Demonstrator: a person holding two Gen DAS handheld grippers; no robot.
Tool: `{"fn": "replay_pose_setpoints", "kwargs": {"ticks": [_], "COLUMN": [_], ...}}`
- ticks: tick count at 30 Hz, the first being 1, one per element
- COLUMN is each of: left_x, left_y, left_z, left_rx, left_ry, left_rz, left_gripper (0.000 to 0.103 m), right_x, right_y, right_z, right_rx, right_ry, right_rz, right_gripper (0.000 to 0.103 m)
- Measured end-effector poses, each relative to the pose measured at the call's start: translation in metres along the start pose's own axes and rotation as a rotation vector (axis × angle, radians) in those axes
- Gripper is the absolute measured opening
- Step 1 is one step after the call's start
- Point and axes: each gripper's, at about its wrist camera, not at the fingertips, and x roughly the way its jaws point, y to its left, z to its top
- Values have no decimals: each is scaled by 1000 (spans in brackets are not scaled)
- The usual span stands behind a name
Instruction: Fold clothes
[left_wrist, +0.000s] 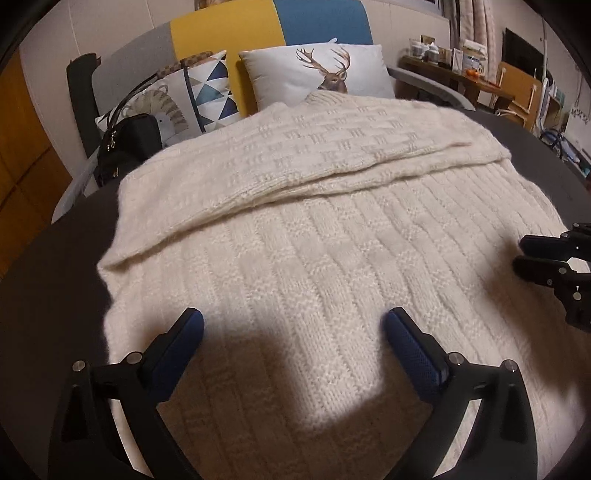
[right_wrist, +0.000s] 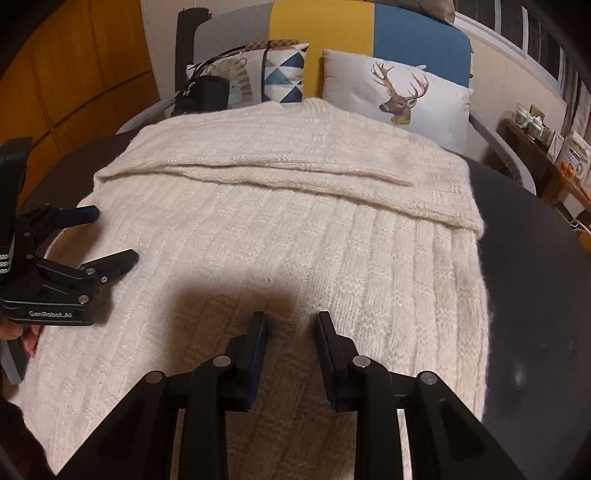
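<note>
A: Where is the sweater (left_wrist: 295, 258)?
B: The cream knit lies flat on the dark round counter (right_wrist: 535, 295), 1 sleeve (left_wrist: 258, 177) folded across its upper part.
A: And the tools?
B: The left tool (left_wrist: 293, 325) gapes wide above it, empty. The right tool (right_wrist: 291, 325) stands narrowly parted, gripping nothing.
A: Behind?
B: A deer pillow (right_wrist: 402, 92) and a black handbag (left_wrist: 127, 147).

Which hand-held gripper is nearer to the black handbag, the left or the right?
Left. The left hand-held gripper hovers over the sweater on the black handbag side; the right hand-held gripper is farther toward the deer-pillow side.
</note>
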Motion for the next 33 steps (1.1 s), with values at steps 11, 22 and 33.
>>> {"fn": "replay_pose_setpoints", "kwargs": {"ticks": [11,22,33], "left_x": [-77,-47,-50], "left_y": [-42,-80,-75], "left_z": [-38,-45,-50], "left_rx": [113,169,119], "left_ry": [-162,-64,-39], "left_rz": [-167,-220,-229], "left_gripper": [101,100,101], "right_x": [-105,-123,-113], "right_y": [18,91,128], "right_z": [-117,-170,-191], "right_rx": [5,-412,-634], "right_ry": [-14,-78,-159], "right_rz": [280,2,-186], "right_gripper": [27,27,6]}}
